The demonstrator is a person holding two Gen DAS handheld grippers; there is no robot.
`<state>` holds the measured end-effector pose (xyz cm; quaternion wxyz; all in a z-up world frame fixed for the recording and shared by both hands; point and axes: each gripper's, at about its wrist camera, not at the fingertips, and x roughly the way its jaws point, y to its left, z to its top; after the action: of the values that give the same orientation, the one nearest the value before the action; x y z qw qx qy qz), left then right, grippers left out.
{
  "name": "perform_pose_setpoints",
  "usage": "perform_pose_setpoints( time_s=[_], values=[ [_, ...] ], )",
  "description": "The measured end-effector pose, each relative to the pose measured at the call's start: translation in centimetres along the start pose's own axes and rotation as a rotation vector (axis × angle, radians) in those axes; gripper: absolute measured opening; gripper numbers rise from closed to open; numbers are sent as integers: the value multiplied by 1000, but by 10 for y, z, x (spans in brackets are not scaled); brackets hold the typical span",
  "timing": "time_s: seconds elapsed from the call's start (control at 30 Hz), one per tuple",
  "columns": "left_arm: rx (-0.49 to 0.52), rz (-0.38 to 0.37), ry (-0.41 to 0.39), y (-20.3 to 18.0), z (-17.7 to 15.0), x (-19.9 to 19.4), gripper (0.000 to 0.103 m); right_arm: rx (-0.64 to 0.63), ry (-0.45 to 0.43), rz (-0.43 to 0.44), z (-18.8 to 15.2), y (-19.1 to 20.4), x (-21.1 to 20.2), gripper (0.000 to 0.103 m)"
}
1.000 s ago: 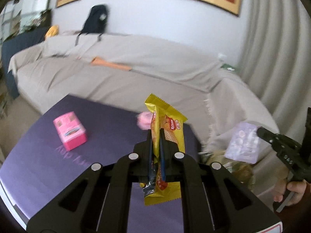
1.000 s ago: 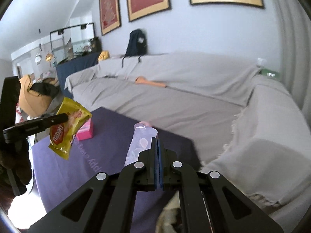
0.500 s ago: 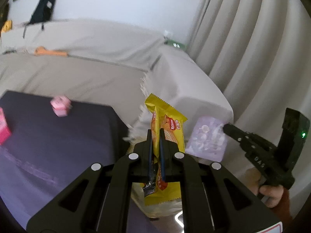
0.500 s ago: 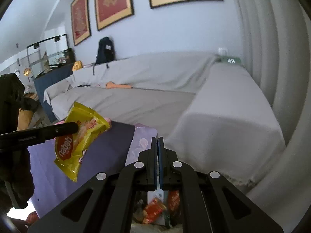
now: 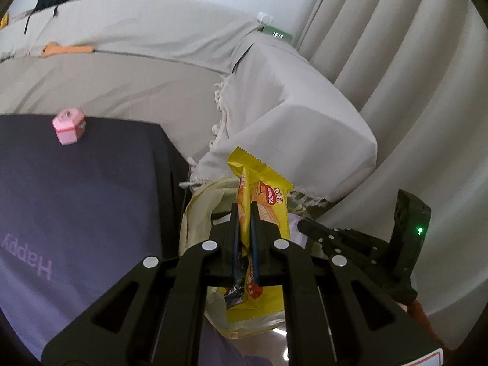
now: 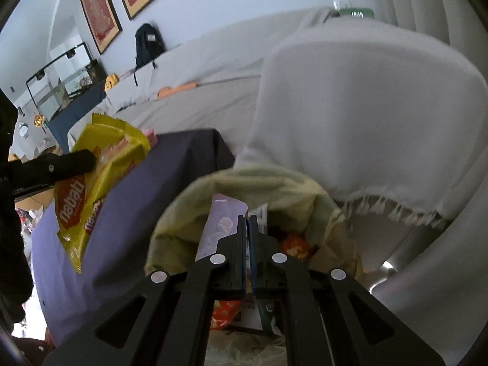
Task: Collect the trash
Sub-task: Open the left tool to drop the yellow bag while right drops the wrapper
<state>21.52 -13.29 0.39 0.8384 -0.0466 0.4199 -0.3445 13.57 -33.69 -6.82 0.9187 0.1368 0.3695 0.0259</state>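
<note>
A: How much of the trash has been picked up?

B: Two pieces are held. The yellow snack wrapper point(image 5: 262, 195) is pinched in the left gripper point(image 5: 243, 213), with its top sticking up between the shut fingers. The pale purple wrapper point(image 6: 221, 222) is pinched in the right gripper point(image 6: 247, 224), whose fingers are pressed almost flat together on it.

A: Where is the trash to be put?

B: A bin lined with a yellowish bag point(image 6: 189, 210) is seen on the floor, between the purple table point(image 5: 91, 198) and the covered sofa arm point(image 5: 292, 122). Some red and orange wrappers point(image 6: 294, 242) are already lying inside it.

A: Are the two pieces in the bin yet?

B: Not yet. Both are held over its open mouth, the purple one lower and nearer the opening. Neither has been let go.

A: What is left after that?

B: A small pink box point(image 5: 69, 125) is seen on the table, near its far edge. It may need to be picked up too, but that is only a guess.
</note>
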Motion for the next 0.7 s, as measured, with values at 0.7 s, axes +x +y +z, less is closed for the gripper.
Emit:
perform_pose_setpoints(
  time_s=[0.7],
  values=[
    [-34, -23, 93, -29, -33, 71, 8, 124, -103, -108, -10, -47, -46, 37]
  ],
)
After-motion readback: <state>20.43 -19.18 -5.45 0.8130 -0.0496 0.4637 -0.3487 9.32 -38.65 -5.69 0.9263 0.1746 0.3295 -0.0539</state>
